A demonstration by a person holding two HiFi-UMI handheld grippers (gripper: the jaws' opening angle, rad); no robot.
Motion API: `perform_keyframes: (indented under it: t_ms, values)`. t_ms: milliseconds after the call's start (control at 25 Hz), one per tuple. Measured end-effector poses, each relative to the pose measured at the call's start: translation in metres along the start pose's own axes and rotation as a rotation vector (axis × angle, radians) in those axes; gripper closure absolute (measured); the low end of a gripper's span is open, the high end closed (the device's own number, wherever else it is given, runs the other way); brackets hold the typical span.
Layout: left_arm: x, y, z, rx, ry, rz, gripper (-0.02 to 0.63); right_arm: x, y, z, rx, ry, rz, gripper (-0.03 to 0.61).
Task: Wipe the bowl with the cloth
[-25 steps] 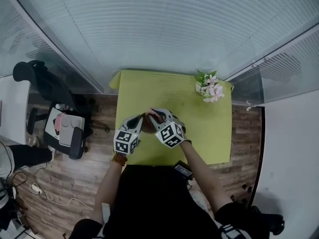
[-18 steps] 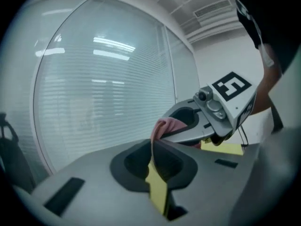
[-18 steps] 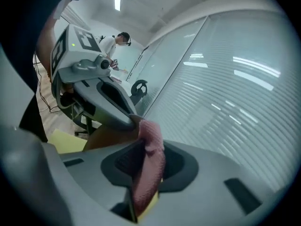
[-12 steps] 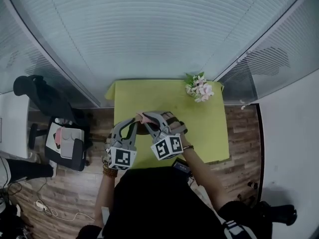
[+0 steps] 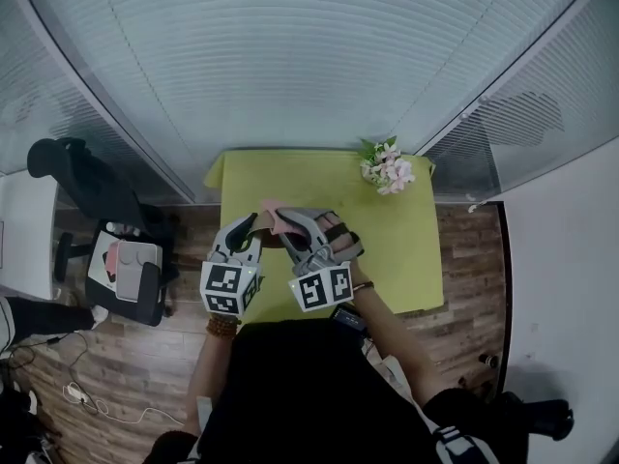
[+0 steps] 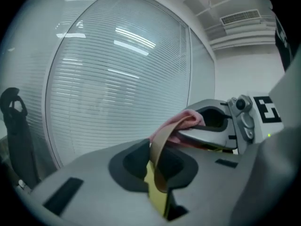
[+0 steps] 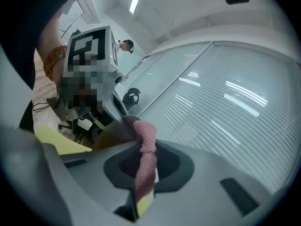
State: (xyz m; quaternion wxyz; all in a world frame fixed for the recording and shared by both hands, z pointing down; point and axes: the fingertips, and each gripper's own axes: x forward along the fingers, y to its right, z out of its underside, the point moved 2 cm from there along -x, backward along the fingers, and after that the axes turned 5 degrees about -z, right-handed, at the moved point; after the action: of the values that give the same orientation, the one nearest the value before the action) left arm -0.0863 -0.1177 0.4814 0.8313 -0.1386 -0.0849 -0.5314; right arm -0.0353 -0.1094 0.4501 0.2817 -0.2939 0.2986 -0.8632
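I hold a brown bowl [image 5: 274, 243] above the yellow-green table [image 5: 397, 249], between the two grippers. My left gripper [image 5: 250, 226] is shut on the bowl's thin rim [image 6: 157, 159], which stands edge-on between its jaws [image 6: 157, 175]. The pink cloth [image 5: 276, 211] hangs over the bowl's edge. My right gripper [image 5: 287, 220] has the cloth [image 7: 146, 159] pinched between its jaws, which are still closing [image 7: 143, 182]. In the left gripper view the cloth [image 6: 186, 121] shows bunched at the right gripper's tip [image 6: 214, 126]. The bowl [image 7: 110, 135] lies just left of the cloth in the right gripper view.
A small bunch of pink flowers [image 5: 385, 170] stands at the table's far right corner. A black office chair [image 5: 87, 177] and a low cart with clutter [image 5: 131, 269] are on the wooden floor to the left. Glass walls with blinds close off the far side.
Both grippers, with bowl and cloth, have risen off the table toward me. The pink cloth now shows over the bowl's edge between the tips.
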Motion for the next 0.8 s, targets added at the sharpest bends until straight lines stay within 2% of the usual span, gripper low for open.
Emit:
perform_keyframes:
  t_ms: [200, 320, 400, 520, 600, 640, 680, 720, 800]
  values:
    - [-0.017, -0.001, -0.033, -0.084, 0.124, -0.052, 0.581, -0.015, 0.025, -0.012, 0.135, 0.052, 0.105, 0.555]
    - [-0.028, -0.001, -0.051, -0.149, 0.213, -0.048, 0.577, -0.024, 0.037, -0.022, 0.233, 0.105, 0.14, 0.557]
    - [-0.034, -0.005, -0.059, -0.253, 0.274, -0.026, 0.572, -0.027, 0.044, -0.027, 0.306, 0.138, 0.151, 0.558]
    - [-0.035, -0.011, -0.061, -0.461, 0.351, 0.037, 0.568, -0.028, 0.051, -0.028, 0.429, 0.159, 0.143, 0.558]
    - [-0.031, -0.013, -0.055, -0.576, 0.365, 0.086, 0.564, -0.027, 0.054, -0.026, 0.5, 0.169, 0.143, 0.558]
    - [-0.027, -0.012, -0.051, -0.594, 0.35, 0.116, 0.56, -0.026, 0.055, -0.023, 0.518, 0.165, 0.139, 0.558]
    - [-0.023, -0.009, -0.047, -0.579, 0.321, 0.149, 0.554, -0.025, 0.055, -0.017, 0.52, 0.15, 0.127, 0.558]
    - [-0.019, -0.004, -0.042, -0.536, 0.284, 0.178, 0.546, -0.024, 0.053, -0.011, 0.507, 0.128, 0.112, 0.558]
    - [-0.016, 0.003, -0.035, -0.381, 0.199, 0.182, 0.54, -0.024, 0.049, -0.004, 0.427, 0.084, 0.086, 0.558]
